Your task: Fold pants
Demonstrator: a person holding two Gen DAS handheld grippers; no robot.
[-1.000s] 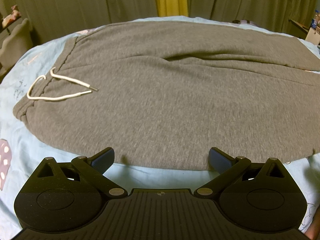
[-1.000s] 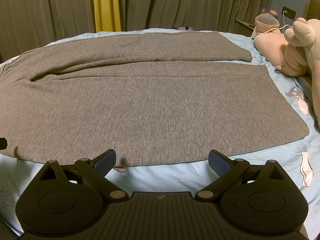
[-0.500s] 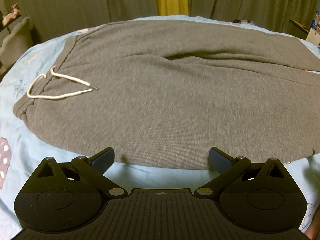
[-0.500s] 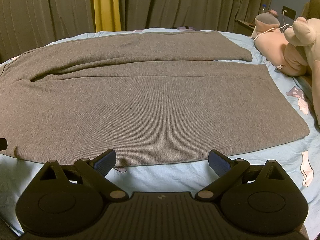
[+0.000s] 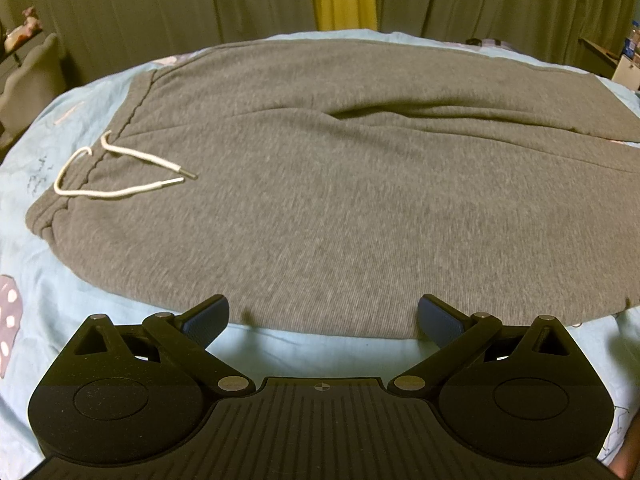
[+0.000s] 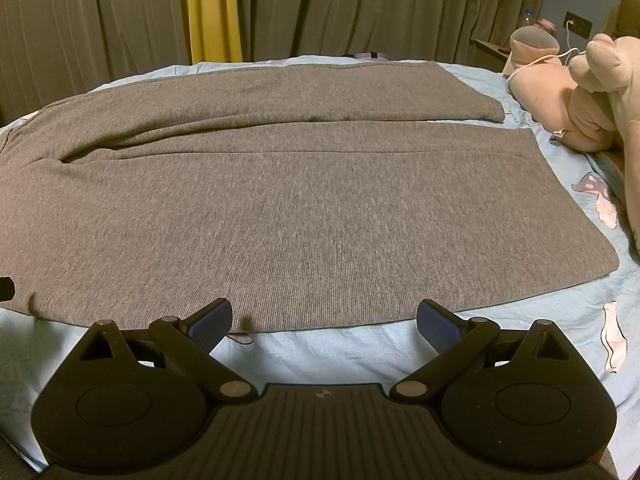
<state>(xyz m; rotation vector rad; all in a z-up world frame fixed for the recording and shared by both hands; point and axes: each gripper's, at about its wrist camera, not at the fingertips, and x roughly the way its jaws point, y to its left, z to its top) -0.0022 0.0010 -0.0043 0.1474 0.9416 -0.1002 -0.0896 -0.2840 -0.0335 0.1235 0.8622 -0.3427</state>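
Note:
Grey sweatpants lie flat on a light blue bed sheet, waistband to the left with a white drawstring. The right wrist view shows the two legs side by side, cuffs to the right. My left gripper is open and empty, at the pants' near edge around the hip. My right gripper is open and empty, at the near edge of the front leg. A small black part at the left edge of the right wrist view may be the left gripper.
Pink plush toys lie at the right edge of the bed, with a white cable. Olive curtains with a yellow strip hang behind the bed. A grey chair stands at the far left. The sheet has mushroom prints.
The left wrist view has shifted slightly, with the pants sitting a little lower in frame. The right wrist view is nearly unchanged. Both grippers stay open.

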